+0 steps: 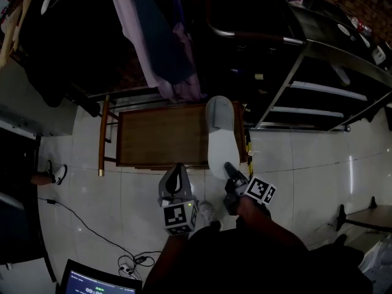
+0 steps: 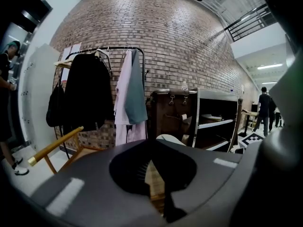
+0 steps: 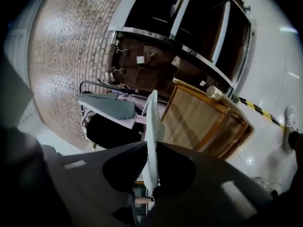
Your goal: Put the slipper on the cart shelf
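Note:
A pale grey slipper (image 1: 219,136) hangs sole-on over the right end of a low wooden bench (image 1: 162,136). My right gripper (image 1: 229,169) is shut on its near end. In the right gripper view the slipper (image 3: 152,136) stands edge-on, pinched between the two jaws, and runs up away from my right gripper (image 3: 150,148). The dark metal cart shelf (image 1: 318,87) stands to the right of the bench, its tiers also showing in the right gripper view (image 3: 208,74). My left gripper (image 1: 177,169) hovers over the tiles in front of the bench, shut and empty (image 2: 152,143).
Coats and shirts hang on a clothes rack (image 1: 159,35) behind the bench. A cable (image 1: 79,222) and a lit screen (image 1: 92,280) lie on the white floor at the lower left. A person's foot (image 1: 54,175) is at the left, and a small stand (image 1: 367,216) at the right.

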Action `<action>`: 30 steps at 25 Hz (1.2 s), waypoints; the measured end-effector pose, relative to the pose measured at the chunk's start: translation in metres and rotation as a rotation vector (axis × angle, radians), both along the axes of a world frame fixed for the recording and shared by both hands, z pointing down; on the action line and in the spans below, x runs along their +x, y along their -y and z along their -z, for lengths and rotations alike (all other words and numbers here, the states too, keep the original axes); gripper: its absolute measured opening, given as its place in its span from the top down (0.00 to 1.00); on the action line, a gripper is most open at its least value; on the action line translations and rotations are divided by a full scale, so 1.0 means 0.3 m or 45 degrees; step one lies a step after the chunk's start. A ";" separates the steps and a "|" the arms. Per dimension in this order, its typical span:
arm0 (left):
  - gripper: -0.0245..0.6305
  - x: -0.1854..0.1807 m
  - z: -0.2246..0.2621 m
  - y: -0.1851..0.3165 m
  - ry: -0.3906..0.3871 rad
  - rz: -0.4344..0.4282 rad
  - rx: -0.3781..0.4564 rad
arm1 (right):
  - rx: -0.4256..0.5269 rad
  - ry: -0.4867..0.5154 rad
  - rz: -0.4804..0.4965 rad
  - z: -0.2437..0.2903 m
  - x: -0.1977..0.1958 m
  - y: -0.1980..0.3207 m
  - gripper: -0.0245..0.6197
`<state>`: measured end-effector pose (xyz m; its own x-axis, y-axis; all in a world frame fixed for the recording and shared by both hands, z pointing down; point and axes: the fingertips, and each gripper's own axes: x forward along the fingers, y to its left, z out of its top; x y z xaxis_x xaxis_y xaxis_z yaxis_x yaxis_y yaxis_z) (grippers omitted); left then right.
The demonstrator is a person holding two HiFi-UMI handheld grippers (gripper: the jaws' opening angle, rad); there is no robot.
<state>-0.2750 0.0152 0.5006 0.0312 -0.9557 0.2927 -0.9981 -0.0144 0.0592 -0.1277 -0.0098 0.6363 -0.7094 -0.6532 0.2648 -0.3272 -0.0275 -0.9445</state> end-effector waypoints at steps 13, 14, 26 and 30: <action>0.94 0.048 0.146 0.027 -0.021 -0.097 0.144 | 0.687 -0.620 0.012 0.405 0.051 0.030 0.89; 0.94 0.048 0.154 0.027 -0.021 -0.102 0.153 | 0.737 -0.678 0.006 0.433 0.050 0.030 0.89; 0.94 0.072 0.243 -0.019 -0.012 -0.172 0.233 | 1.312 -1.260 -0.137 0.762 0.046 -0.047 0.89; 0.94 0.077 0.254 -0.036 0.004 -0.191 0.271 | 1.416 -1.348 -0.179 0.808 0.050 -0.079 0.89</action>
